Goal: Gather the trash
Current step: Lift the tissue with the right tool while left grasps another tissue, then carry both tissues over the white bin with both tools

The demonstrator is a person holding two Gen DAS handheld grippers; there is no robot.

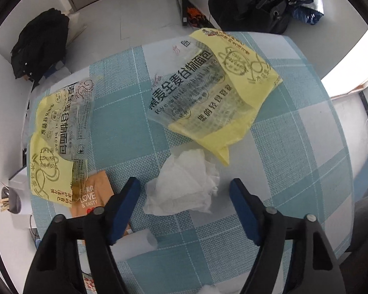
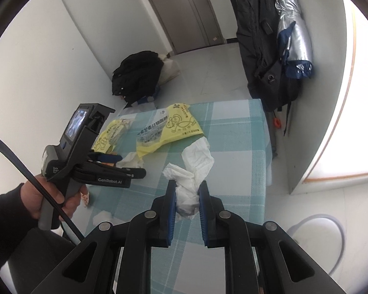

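Note:
My left gripper point(image 1: 185, 188) is open, its blue fingers on either side of a crumpled white tissue point(image 1: 184, 186) on the checked tablecloth point(image 1: 294, 134). Two yellow and clear bread wrappers lie beyond, one in the middle point(image 1: 213, 90) and one at the left point(image 1: 59, 132). An orange snack packet point(image 1: 93, 196) lies by the left finger. My right gripper point(image 2: 187, 191) is shut on a long white tissue point(image 2: 196, 166) and holds it over the table. The left gripper point(image 2: 110, 161) also shows in the right wrist view, low over the table.
A white paper tube point(image 1: 135, 242) lies under the left gripper. A black coat point(image 2: 137, 76) lies on the floor beyond the table. A dark bag and a folded umbrella point(image 2: 292, 39) hang at the far right. A white bin point(image 2: 314, 242) stands on the floor at the right.

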